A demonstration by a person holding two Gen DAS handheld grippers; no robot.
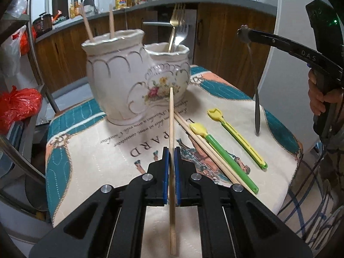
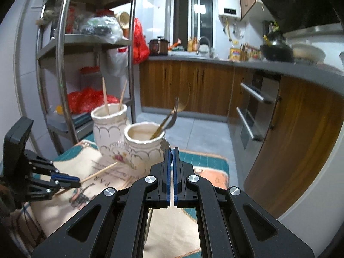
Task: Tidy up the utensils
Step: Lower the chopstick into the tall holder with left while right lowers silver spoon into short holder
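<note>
My left gripper (image 1: 171, 150) is shut on a wooden chopstick (image 1: 171, 116) that points at the cream ceramic twin holder (image 1: 120, 79). The holder's taller pot has two chopsticks (image 1: 111, 21) in it, and its shorter pot (image 1: 169, 64) has two forks (image 1: 178, 28). My right gripper (image 1: 245, 34) is shut on the top end of a slim metal utensil (image 1: 256, 105) that hangs down over the cloth. In the right wrist view the right gripper (image 2: 170, 150) sits just right of the shorter pot (image 2: 144, 144), and the left gripper (image 2: 72, 181) holds its chopstick (image 2: 101, 170). A chopstick pair (image 1: 202, 144) lies on the cloth.
Two plastic utensils, one green-handled (image 1: 228, 161) and one yellow (image 1: 238, 139), lie on the printed cloth (image 1: 103, 163). A metal shelf rack (image 2: 64, 49) with red bags stands left. Wooden cabinets (image 2: 193, 86) and a counter run behind. A hand (image 1: 320, 99) grips the right tool.
</note>
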